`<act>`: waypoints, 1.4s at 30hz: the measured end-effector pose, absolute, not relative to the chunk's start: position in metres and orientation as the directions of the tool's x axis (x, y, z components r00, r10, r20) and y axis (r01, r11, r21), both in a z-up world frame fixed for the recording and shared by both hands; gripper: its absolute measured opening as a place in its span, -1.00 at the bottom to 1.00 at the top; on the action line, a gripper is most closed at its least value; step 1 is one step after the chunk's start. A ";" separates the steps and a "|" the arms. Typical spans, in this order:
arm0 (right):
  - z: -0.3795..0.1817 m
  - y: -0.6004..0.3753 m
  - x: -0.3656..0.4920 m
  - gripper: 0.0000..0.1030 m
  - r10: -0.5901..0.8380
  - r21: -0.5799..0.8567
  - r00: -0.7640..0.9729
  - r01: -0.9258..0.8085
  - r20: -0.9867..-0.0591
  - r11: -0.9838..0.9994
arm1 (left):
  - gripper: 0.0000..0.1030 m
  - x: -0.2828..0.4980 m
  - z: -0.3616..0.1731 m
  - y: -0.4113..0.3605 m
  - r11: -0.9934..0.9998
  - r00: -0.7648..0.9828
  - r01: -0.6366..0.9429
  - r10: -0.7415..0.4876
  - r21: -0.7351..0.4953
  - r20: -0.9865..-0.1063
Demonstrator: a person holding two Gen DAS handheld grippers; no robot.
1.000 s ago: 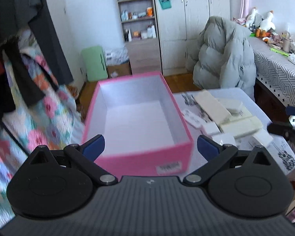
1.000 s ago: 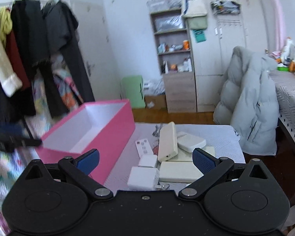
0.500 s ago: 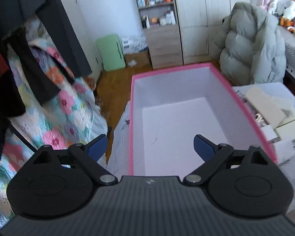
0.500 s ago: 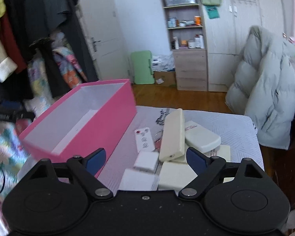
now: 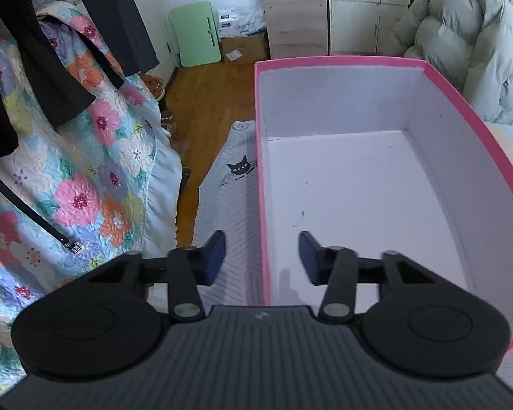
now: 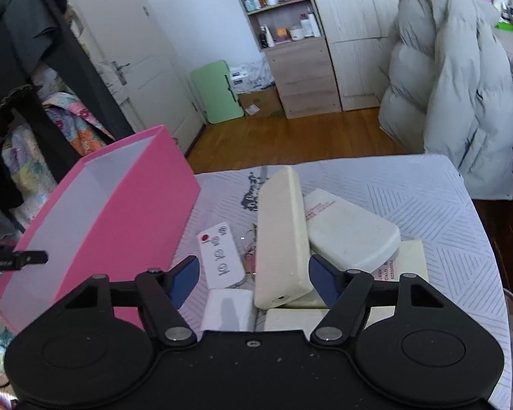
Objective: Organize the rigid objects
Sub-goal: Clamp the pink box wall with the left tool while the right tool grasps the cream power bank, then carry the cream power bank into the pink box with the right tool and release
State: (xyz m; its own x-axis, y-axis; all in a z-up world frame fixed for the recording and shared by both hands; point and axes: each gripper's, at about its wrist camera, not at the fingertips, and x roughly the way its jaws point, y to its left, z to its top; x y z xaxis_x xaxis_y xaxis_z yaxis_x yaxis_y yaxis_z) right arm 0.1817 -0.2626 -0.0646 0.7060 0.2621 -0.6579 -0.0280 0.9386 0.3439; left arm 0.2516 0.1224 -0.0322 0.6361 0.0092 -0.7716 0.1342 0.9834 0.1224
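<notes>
An empty pink box [image 5: 461,102] with a white inside fills the left wrist view; it stands at the left in the right wrist view [image 6: 126,205]. My left gripper [image 5: 261,258] is open and straddles the box's near left wall, touching nothing I can see. My right gripper [image 6: 253,282] is open, low over a heap of white and cream rigid things: a long cream case [image 6: 280,235], a white case with red print [image 6: 349,232], a small remote with a red button [image 6: 219,253] and a white block [image 6: 227,311].
The table wears a grey patterned cloth [image 6: 427,198]. A floral quilt [image 5: 68,171] and dark hanging clothes [image 5: 51,51] are to the left. A grey puffer coat [image 6: 455,95] hangs behind the table. A shelf unit [image 6: 290,34] stands at the far wall.
My left gripper has swung left and down over the box's left wall, and its fingers have narrowed. My right gripper has come lower and closer over the heap.
</notes>
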 end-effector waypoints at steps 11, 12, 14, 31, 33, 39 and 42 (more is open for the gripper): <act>-0.085 -0.262 0.193 0.27 0.207 0.334 0.704 0.046 -0.680 0.941 | -0.90 0.254 -0.043 0.124 0.985 0.667 0.150 -0.036 0.087 -0.744; -0.085 -0.260 0.194 0.22 0.199 0.319 0.707 0.041 -0.679 0.947 | -0.93 0.254 -0.044 0.123 0.985 0.671 0.152 -0.041 0.084 -0.740; -0.084 -0.254 0.193 -0.28 0.168 0.269 0.709 0.031 -0.685 0.963 | -0.93 0.253 -0.043 0.122 0.985 0.678 0.151 -0.038 0.089 -0.734; -0.066 -0.210 0.178 -0.57 0.105 -0.021 0.744 -0.159 -0.659 0.987 | -0.95 0.243 -0.041 0.125 0.984 0.708 0.171 -0.090 0.046 -0.700; -0.070 -0.209 0.182 -0.52 0.097 -0.031 0.740 -0.158 -0.666 0.987 | -0.95 0.240 -0.041 0.127 0.984 0.701 0.180 -0.118 0.015 -0.704; -0.073 -0.205 0.192 -0.62 0.082 -0.059 0.757 -0.157 -0.648 0.986 | -0.96 0.223 -0.037 0.120 0.990 0.729 0.140 -0.098 0.008 -0.677; -0.066 -0.201 0.185 -0.62 0.099 -0.040 0.780 -0.157 -0.618 0.987 | -0.96 0.220 -0.037 0.122 0.994 0.733 0.110 -0.099 -0.026 -0.673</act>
State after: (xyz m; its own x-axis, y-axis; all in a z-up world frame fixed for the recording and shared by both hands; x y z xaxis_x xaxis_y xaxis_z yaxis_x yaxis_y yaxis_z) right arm 0.1853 -0.2008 -0.0663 0.7803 0.0989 -0.6175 -0.1568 0.9868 -0.0400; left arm 0.2202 0.1221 -0.0366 0.7327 -0.0985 -0.6734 0.1096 0.9936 -0.0261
